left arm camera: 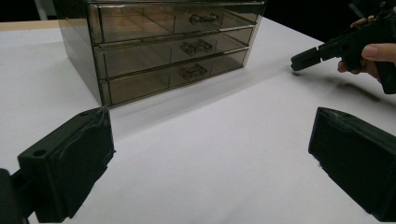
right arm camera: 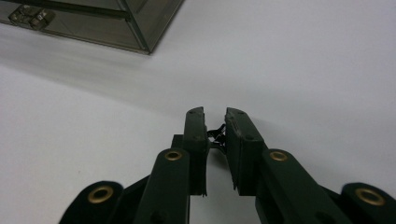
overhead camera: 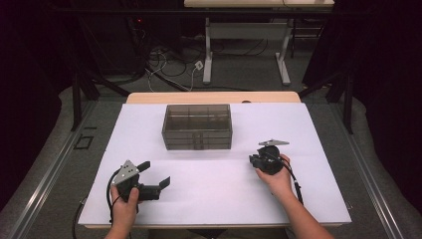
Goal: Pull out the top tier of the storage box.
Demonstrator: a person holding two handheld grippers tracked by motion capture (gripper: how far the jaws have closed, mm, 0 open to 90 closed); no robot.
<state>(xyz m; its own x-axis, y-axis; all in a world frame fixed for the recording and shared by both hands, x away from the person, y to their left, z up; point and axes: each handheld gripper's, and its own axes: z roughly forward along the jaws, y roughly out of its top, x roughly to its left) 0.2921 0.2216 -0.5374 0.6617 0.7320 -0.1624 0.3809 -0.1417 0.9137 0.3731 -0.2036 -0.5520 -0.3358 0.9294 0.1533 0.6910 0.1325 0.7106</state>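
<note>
Two grippers on my feed, both low over the white tabletop (overhead camera: 214, 199) at the near edge. On my left, the left gripper (overhead camera: 154, 175) has its jaws spread wide with nothing between them, just bare white sheet. On my right, the right gripper (overhead camera: 255, 160) is nearly clamped together, a thin slit left between the pads, and there's some tiny dark wiry bit sitting in that slit; too small for me to tell what it is or whether it's actually pinched. Its tips sit low over the sheet, pointing toward the left. Further back, mid-tabletop, is the smoky see-through drawer box (overhead camera: 197, 127), three drawers stacked, all pushed in, little handles facing my side. Both grippers are well apart from it, the right one nearer its front right corner (right arm camera: 148, 50).
</note>
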